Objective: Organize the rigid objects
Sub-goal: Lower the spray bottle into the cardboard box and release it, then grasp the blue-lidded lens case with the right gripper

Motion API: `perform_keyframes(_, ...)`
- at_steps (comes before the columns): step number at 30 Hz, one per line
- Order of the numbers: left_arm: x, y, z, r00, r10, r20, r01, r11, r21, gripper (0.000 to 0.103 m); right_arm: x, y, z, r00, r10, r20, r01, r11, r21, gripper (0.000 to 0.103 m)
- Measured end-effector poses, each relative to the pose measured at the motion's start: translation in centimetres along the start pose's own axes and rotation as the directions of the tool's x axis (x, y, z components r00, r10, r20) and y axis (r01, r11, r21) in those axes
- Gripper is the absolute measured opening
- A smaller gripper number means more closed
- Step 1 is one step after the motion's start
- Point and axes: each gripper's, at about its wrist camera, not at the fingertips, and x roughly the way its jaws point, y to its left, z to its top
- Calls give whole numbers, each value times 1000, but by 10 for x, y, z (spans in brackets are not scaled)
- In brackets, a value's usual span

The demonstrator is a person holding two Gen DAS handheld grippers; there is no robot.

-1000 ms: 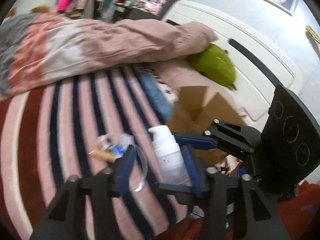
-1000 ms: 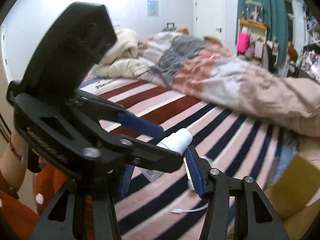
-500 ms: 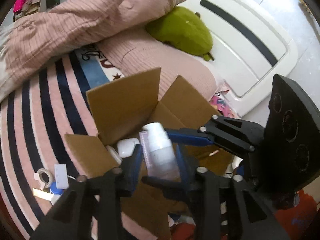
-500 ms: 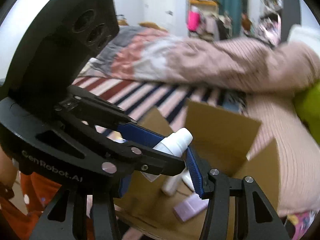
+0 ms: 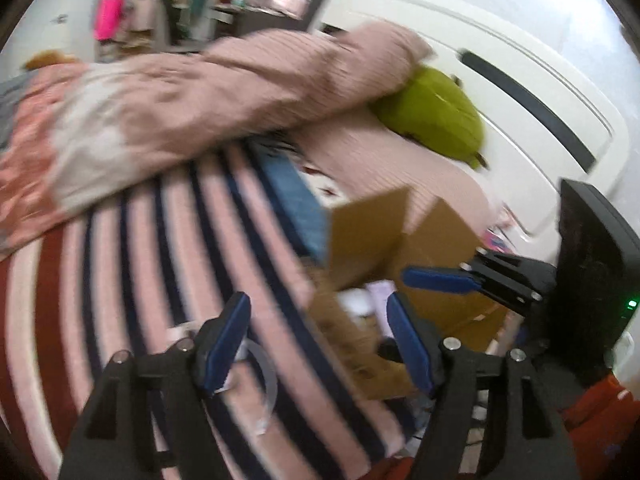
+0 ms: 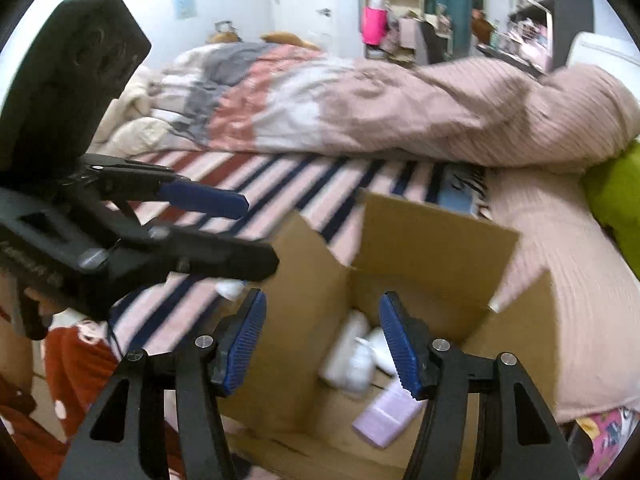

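Note:
An open cardboard box [image 6: 436,240] stands on the striped bed; it also shows in the left wrist view [image 5: 368,232]. Inside lie white bottles [image 6: 352,356] and a lilac box [image 6: 386,418]. My right gripper [image 6: 322,340] is open and empty, just above the box's near edge. My left gripper [image 5: 318,342] is open and empty, over the stripes left of the box; it also shows in the right wrist view [image 6: 224,226]. A roll of clear tape [image 5: 260,376] and small items lie under its left finger.
A pink and grey duvet [image 5: 180,92] is heaped across the bed. A green plush [image 5: 436,116] lies against the white headboard [image 5: 520,80]. A pink pillow [image 6: 560,280] sits right of the box. The striped sheet [image 5: 100,280] spreads left.
The white pump bottle that the left gripper held over the box has been let go; both grippers now stand open. The left gripper has swung back left, towards the stripes.

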Motion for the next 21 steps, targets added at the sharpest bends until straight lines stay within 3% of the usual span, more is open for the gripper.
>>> perform_keyframes(7, -51, 84, -42, 978, 191, 79, -177, 972, -152, 72, 19, 77, 29, 985, 167, 49, -162, 983, -87, 56)
perform_keyframes(10, -60, 111, -67, 970, 229, 83, -209, 958, -199, 72, 41, 109, 35, 977, 211, 16, -208, 970, -123, 56)
perform_keyframes(13, -63, 136, -90, 965, 251, 74, -226, 942, -247, 72, 77, 130, 27, 966, 246, -78, -254, 962, -103, 56)
perform_keyframes(15, -65, 144, -103, 964, 256, 68, -229, 935, -271, 72, 97, 133, 18, 967, 223, -122, -234, 969, -82, 56)
perform_keyframes(19, -60, 161, -122, 967, 250, 47, -224, 924, -309, 72, 141, 120, -4, 977, 97, -188, -100, 995, -4, 56)
perform_keyframes(21, -56, 164, -127, 966, 256, 34, -233, 920, -315, 72, 161, 109, -12, 972, 76, -221, -61, 996, 71, 56)
